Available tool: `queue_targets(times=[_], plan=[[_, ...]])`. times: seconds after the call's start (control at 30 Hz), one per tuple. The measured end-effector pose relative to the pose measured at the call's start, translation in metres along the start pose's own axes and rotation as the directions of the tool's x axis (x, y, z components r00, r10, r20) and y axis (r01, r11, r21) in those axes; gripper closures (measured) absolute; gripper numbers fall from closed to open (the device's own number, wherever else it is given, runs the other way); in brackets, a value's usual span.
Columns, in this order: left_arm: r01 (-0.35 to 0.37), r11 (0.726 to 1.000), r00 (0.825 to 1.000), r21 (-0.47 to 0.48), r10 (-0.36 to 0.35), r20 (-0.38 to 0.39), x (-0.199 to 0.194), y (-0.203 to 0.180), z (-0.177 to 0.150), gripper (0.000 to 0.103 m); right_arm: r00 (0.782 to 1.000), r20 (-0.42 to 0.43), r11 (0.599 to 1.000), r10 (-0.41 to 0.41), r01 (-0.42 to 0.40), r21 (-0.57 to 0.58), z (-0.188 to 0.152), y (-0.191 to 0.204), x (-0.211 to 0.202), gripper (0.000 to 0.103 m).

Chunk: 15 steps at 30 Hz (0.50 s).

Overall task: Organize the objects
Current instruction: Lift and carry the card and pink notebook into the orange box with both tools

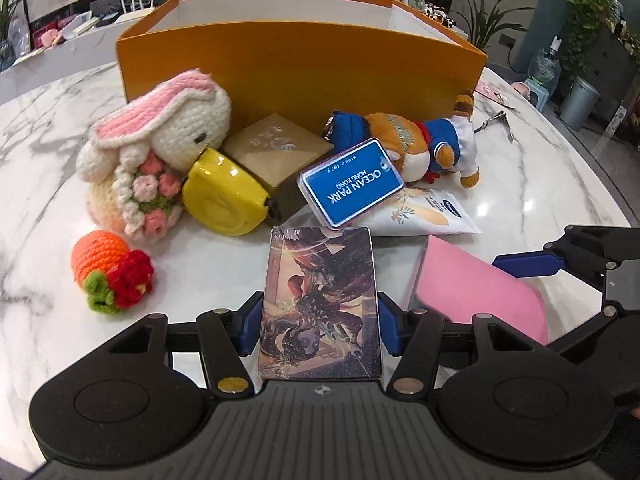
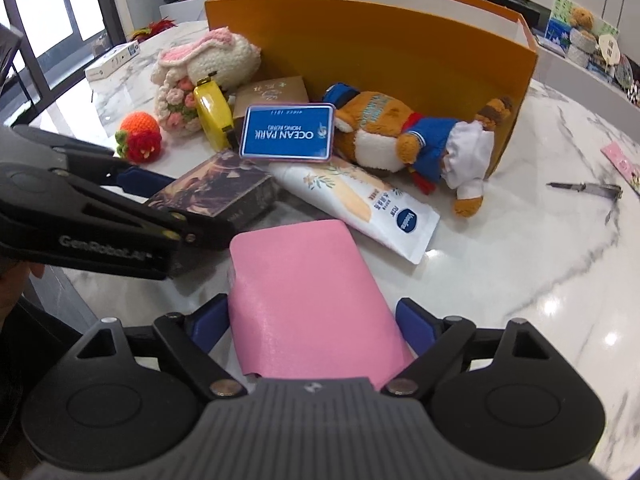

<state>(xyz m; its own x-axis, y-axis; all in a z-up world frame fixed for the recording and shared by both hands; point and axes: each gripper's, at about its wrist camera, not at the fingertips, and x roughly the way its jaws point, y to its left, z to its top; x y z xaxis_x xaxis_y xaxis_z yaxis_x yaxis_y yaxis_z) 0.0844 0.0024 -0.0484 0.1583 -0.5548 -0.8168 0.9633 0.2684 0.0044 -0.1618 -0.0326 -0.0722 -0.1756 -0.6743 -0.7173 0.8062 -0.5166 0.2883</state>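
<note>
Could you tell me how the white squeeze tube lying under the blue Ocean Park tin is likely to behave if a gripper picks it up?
The white squeeze tube looks soft-walled, so it would probably dent under a pinch. Its glossy skin may slip. The blue Ocean Park tin leans on it, so lifting the tube would likely tip the tin.

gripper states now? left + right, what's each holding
Left gripper: closed on the illustrated card box.
Right gripper: closed on the pink box.

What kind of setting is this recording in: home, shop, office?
Probably an office lobby or showroom rather than a home: a white marble table, a water dispenser bottle by a potted plant, and souvenir displays along the counter behind.
</note>
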Motion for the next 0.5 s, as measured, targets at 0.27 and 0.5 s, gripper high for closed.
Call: queue_targets(times=[0.27, 0.5], plan=[[0.039, 0.999, 0.999, 0.017, -0.039, -0.002, -0.013, -0.003, 0.0, 0.037, 0.999, 0.016, 0.997, 0.038, -0.039, 0.068, -0.004, -0.001, -0.007, 0.014], [0.07, 0.997, 0.997, 0.017, -0.07, 0.019, -0.027, 0.001, 0.001, 0.037, 0.997, 0.051, 0.989, 0.054, -0.061, 0.137, -0.002, -0.005, -0.016, 0.015]])
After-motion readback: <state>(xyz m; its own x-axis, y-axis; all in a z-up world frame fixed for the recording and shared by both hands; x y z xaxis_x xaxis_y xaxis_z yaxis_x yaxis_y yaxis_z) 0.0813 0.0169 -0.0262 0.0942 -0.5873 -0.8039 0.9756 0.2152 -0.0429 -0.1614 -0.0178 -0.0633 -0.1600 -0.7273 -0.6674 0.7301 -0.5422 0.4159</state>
